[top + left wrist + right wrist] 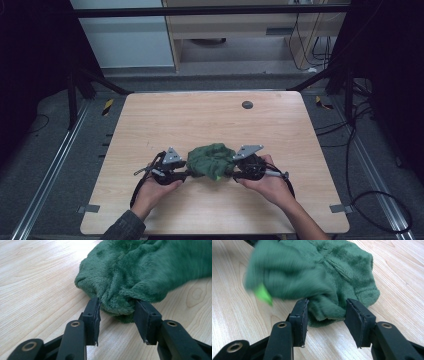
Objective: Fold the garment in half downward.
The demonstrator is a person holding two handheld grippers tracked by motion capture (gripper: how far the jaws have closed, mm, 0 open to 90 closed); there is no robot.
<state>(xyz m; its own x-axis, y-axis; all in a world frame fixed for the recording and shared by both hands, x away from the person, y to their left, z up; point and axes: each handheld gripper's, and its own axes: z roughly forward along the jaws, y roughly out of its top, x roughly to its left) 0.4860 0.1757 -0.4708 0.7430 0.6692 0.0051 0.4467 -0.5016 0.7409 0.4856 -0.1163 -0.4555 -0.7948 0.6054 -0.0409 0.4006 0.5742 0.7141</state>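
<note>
A crumpled dark green fleece cloth lies on the wooden table near its front edge, between my two grippers. My left gripper is at the cloth's left end. In the left gripper view the cloth bulges into the gap of that gripper, whose jaws stand apart and only brush the pile. My right gripper is at the cloth's right end. In the right gripper view a fold of the cloth lies loosely between the spread jaws of that gripper. A light green tag sticks out of the cloth.
A small dark round disc sits near the table's far edge. Grey tape strips mark the front corners. Black frame posts and cables surround the table, and bare wood stretches behind the cloth.
</note>
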